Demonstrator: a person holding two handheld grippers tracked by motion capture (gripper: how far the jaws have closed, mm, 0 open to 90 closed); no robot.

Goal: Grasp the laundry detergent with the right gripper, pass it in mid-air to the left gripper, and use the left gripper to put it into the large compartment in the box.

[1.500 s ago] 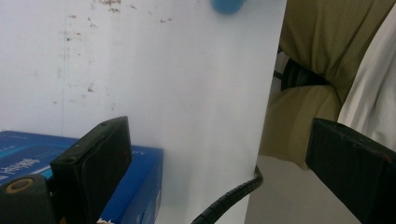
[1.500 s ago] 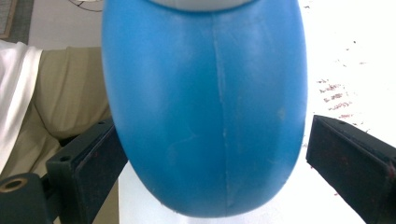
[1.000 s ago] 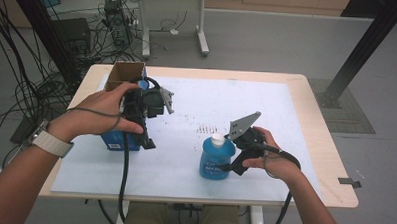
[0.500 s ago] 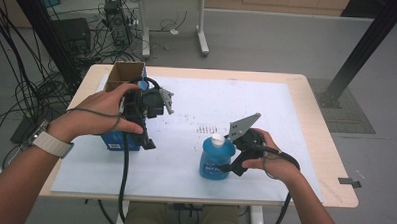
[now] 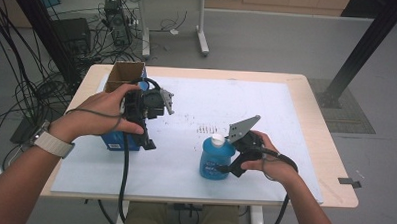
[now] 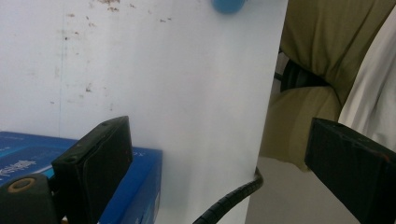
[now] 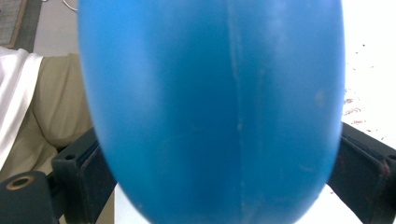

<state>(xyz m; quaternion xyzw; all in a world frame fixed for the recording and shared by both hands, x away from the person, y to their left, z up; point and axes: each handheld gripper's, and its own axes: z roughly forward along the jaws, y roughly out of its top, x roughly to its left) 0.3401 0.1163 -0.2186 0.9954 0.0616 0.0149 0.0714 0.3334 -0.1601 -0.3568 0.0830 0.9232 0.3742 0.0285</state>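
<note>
While upright, bottle within right tool

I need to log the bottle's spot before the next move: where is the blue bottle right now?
In the high view the blue bottle stands upright on the white mat, near the front edge, between the right gripper's fingers.

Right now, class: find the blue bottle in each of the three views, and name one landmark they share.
High view: blue bottle stands right of centre, beside the right gripper.
Left gripper view: its blue edge sits at the top.
Right gripper view: bottle between the jaws.
Shared landmark: the white sheet.
</note>
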